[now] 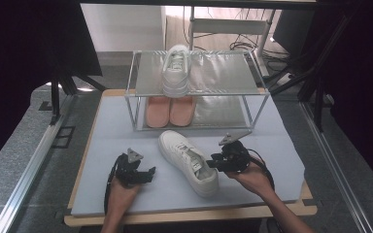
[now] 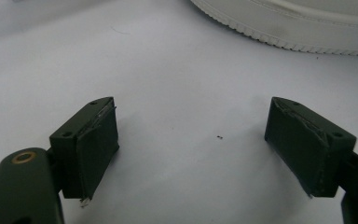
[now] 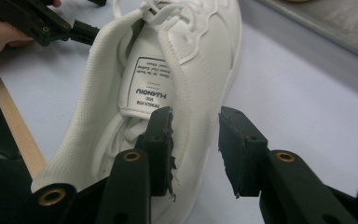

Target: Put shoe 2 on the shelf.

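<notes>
Right gripper [image 3: 196, 154] was held low at the heel of the white sneaker [image 1: 188, 161] lying on the mat [image 1: 272, 141], jaws slightly apart astride the collar wall. Left gripper [image 1: 151, 171] rested left of the sneaker, jaws wide apart, holding nothing

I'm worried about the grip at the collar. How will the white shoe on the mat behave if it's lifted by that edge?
The shoe will probably sag toe-down: the right gripper straddles only the thin, soft-looking collar wall near the heel. It looks light for its size, so the lift should be easy. The ribbed sole likely stays stiff, so the shoe would swing rather than fold.
</notes>
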`<action>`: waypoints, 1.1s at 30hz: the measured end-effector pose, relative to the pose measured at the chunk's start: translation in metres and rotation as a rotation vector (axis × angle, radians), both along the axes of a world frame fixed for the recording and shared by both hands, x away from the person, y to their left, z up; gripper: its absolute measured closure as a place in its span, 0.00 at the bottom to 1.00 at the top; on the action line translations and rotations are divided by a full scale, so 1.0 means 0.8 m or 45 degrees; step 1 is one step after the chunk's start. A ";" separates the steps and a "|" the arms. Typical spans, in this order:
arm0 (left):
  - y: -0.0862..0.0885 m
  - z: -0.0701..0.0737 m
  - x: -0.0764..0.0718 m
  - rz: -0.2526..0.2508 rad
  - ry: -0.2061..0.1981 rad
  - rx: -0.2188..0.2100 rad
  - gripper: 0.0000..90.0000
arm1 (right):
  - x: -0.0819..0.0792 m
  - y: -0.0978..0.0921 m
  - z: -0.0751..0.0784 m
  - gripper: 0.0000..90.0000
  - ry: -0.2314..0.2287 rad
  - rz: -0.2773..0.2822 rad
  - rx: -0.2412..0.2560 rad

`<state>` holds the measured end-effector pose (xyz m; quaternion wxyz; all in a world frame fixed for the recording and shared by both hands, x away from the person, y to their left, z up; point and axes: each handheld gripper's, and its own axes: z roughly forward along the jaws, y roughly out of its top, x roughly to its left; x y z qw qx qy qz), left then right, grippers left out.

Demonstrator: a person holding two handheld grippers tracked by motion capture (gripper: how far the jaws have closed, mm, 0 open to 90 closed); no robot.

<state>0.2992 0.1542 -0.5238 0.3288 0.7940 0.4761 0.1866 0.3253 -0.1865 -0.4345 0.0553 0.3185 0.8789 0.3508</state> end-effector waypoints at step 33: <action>0.000 0.000 0.000 -0.001 0.004 0.000 0.19 | 0.036 -0.015 -0.010 0.91 0.349 -0.143 0.216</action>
